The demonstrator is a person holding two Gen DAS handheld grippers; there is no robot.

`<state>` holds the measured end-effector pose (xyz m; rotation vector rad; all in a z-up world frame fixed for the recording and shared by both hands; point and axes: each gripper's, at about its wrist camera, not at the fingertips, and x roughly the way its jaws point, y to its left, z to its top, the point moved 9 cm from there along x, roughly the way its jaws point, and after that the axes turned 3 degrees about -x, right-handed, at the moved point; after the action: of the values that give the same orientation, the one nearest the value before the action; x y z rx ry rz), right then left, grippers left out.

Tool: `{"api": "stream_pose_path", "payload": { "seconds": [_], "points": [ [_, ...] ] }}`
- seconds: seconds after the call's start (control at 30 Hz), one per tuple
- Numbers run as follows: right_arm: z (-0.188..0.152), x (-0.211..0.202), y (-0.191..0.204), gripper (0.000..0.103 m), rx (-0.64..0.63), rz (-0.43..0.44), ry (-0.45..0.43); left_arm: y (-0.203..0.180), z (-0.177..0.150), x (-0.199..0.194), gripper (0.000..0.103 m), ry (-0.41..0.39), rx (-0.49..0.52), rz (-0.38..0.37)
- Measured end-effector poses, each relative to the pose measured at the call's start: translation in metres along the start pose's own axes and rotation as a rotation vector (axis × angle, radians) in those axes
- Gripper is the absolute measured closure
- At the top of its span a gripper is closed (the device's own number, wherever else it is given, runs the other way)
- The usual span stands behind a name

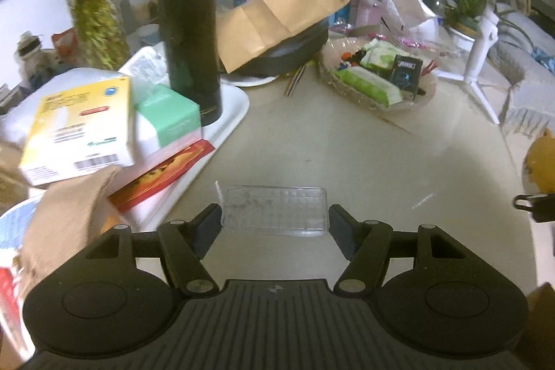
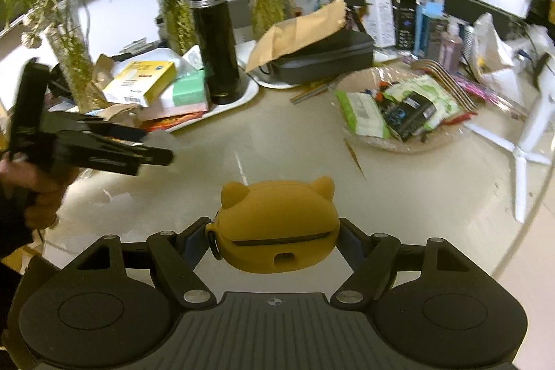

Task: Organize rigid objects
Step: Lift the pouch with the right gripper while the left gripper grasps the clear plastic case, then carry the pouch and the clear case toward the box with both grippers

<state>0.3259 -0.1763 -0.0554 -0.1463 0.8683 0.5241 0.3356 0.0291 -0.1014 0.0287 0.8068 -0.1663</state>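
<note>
Partly blurred, the left claw hides its clear case

- Left tool: pitched downward, fingers part-spread and seemingly clamped on something, though blur hides contact.
- Right tool: pitched downward, fingers gripping.
- A hand grips the left handle.

Cluttered beige table, white wall

I am working at a cluttered household table in what looks like a home. Ahead of my tongs stand vases of green plants, a black flask on a white tray, and a glass dish of packets. Boxes and bottles crowd the far edge.
</note>
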Motion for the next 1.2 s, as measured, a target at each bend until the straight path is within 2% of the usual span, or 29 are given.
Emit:
{"api": "stream_pose_path", "payload": {
  "seconds": [0.17, 0.33, 0.63, 0.97, 1.2],
  "points": [
    [-0.004, -0.006, 0.002, 0.024, 0.032, -0.078, 0.032, -0.004, -0.003, -0.030, 0.036, -0.019, 0.003, 0.033],
    [-0.004, -0.018, 0.007, 0.024, 0.050, -0.102, 0.028, -0.005, -0.007, -0.058, 0.036, -0.029, -0.015, 0.065],
    [0.000, -0.047, 0.027, 0.024, 0.034, -0.071, -0.003, -0.009, -0.016, -0.109, 0.036, -0.057, -0.023, 0.103],
    [-0.010, -0.080, 0.041, 0.024, 0.016, -0.042, -0.024, -0.031, -0.026, -0.159, 0.036, -0.089, 0.001, 0.079],
    [-0.021, -0.101, 0.052, 0.024, -0.003, -0.029, -0.033, -0.045, -0.044, -0.181, 0.036, -0.086, 0.019, 0.058]
  ]
}}
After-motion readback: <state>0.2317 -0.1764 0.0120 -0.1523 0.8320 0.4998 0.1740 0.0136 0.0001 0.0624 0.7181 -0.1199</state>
